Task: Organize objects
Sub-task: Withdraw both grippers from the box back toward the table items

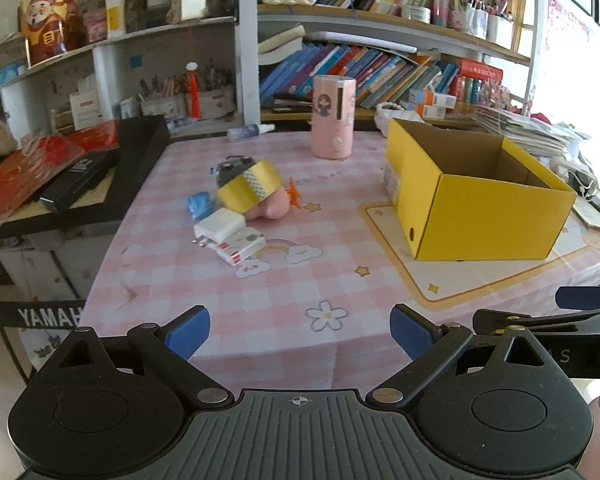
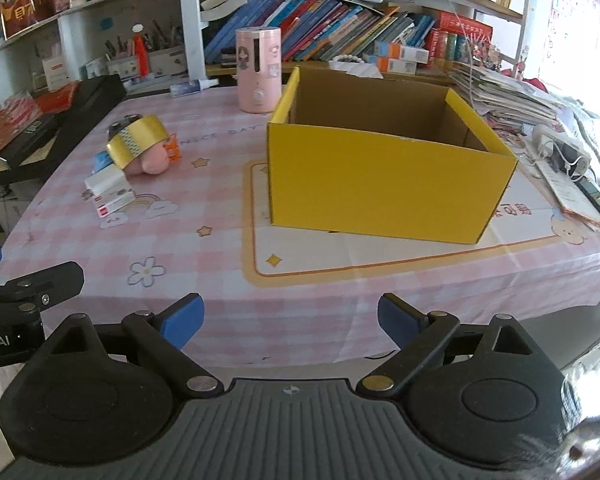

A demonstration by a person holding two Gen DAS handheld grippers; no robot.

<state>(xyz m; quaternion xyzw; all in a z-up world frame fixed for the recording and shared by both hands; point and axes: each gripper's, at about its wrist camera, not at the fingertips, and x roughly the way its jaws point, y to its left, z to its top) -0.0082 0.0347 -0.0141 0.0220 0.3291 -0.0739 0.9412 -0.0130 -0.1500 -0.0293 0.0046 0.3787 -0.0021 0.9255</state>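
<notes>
Both tongs, the left gripper [image 1: 300, 334] and right gripper [image 2: 290, 322], are hanging wide apart, gripping nothing. One yellow box [image 2: 384, 178] is sitting open beside one pile: one tape roll [image 1: 249, 185], one pink toy [image 1: 270, 207], one charger [image 1: 220, 225].

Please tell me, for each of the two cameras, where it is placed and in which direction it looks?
Left wrist: on the left gripper, open, looking along its fingers over the pink table at the pile with the gold tape roll; the right gripper shows at the right edge.
Right wrist: on the right gripper, open, facing the yellow box; the left gripper shows at the left edge.
Shared: table, box, pile, pink canister, bookshelves.
</notes>
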